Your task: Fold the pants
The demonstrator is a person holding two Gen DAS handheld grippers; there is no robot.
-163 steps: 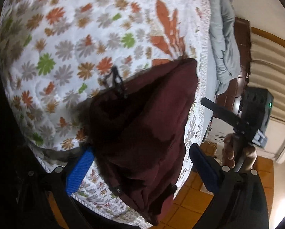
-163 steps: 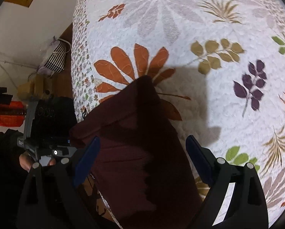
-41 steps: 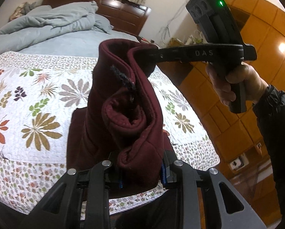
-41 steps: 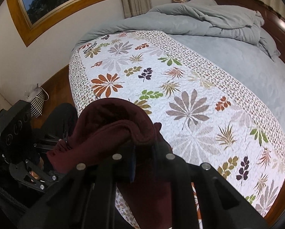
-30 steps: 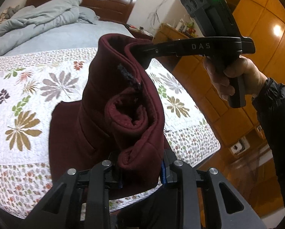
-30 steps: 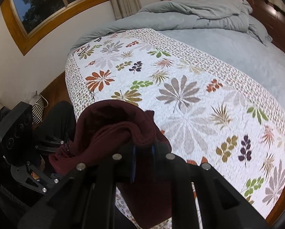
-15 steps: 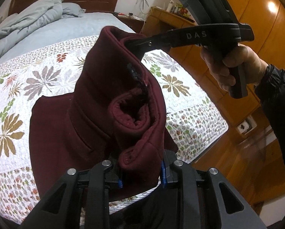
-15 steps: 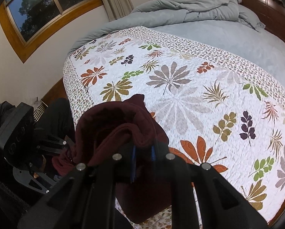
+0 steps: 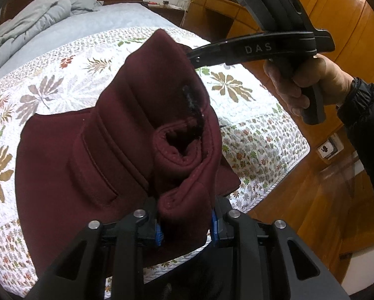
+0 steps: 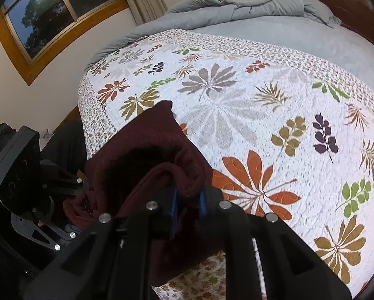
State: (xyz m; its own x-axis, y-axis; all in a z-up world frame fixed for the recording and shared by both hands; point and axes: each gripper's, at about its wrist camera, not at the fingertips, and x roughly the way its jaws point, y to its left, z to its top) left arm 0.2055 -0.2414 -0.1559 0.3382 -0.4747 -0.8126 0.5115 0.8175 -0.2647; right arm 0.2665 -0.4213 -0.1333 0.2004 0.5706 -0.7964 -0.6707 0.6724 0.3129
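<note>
Left hand-held gripper [image 9: 187, 225]: clamped on the maroon pants [image 9: 91, 150], low centre.
Right hand-held gripper [image 10: 188, 206]: pinching another bunched edge (lifted off the quilt [image 10: 262, 115]).

My left gripper [image 9: 187, 225] has its pads buried in the pants [image 9: 91, 165]; bunched cloth covers both tips. The same goes for my right gripper [image 10: 188, 206], seen from its own camera. The far legs of the pants lie hidden behind the raised waistband. The quilt [image 10: 262, 105] blurs toward the right edge of the right view.
</note>
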